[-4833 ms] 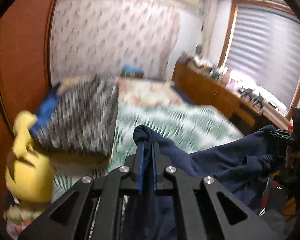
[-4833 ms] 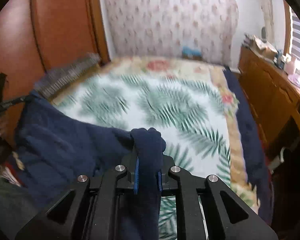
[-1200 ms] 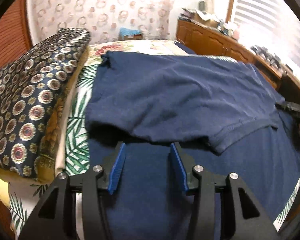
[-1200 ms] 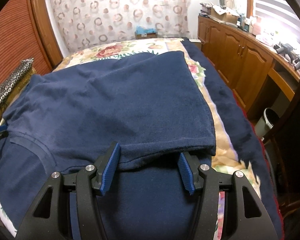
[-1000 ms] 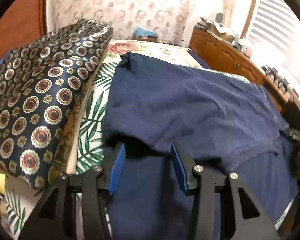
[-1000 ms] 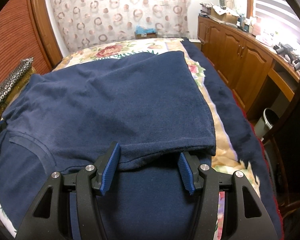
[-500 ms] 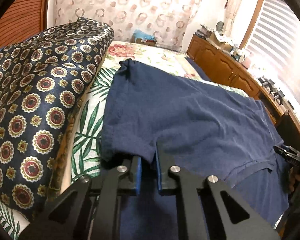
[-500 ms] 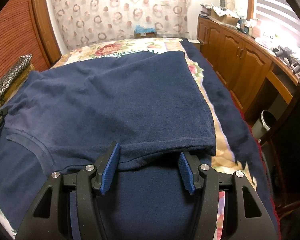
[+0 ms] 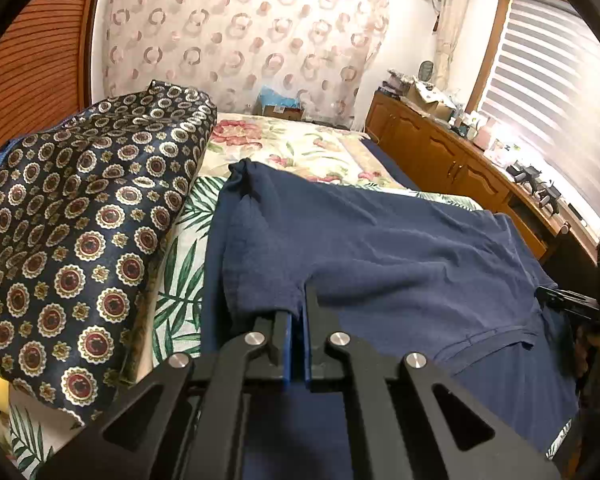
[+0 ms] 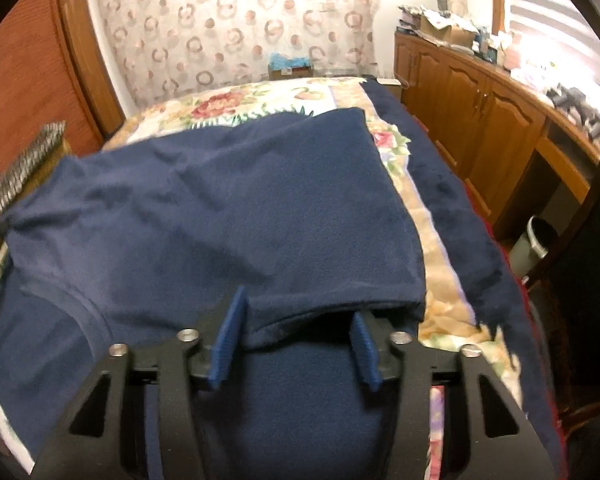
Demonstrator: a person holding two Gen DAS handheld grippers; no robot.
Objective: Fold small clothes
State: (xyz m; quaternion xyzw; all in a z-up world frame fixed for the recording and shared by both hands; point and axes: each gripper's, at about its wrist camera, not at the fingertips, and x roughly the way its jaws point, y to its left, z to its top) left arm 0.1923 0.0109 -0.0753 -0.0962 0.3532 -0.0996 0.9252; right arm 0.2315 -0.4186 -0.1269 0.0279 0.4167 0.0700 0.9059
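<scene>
The bed [image 9: 284, 148], covered by a sheet printed with palm leaves and flowers, fills the centre of both views. A navy garment [image 9: 380, 248] lies spread across it and takes up the middle and lower part of each frame; its upper layer is folded over a lower layer, with the folded edge running across the lower centre of the right wrist view [image 10: 332, 304]. A large dark cushion with a medallion pattern [image 9: 80, 224] rests at the left of the left wrist view, just beside the garment's left edge. A wooden cabinet [image 10: 480, 120] runs along the right side of the bed, with clutter on its top. The left gripper [image 9: 298, 316], at the lower centre of its frame, has its jaws pressed together on the near left edge of the garment's upper layer. The right gripper [image 10: 296, 332], at the lower centre of its frame, has its jaws partly apart and closing; the garment's folded edge lies between them, and the pads are not yet pressing on it. A grey bin [image 10: 534, 244] stands on the floor at the right edge.
</scene>
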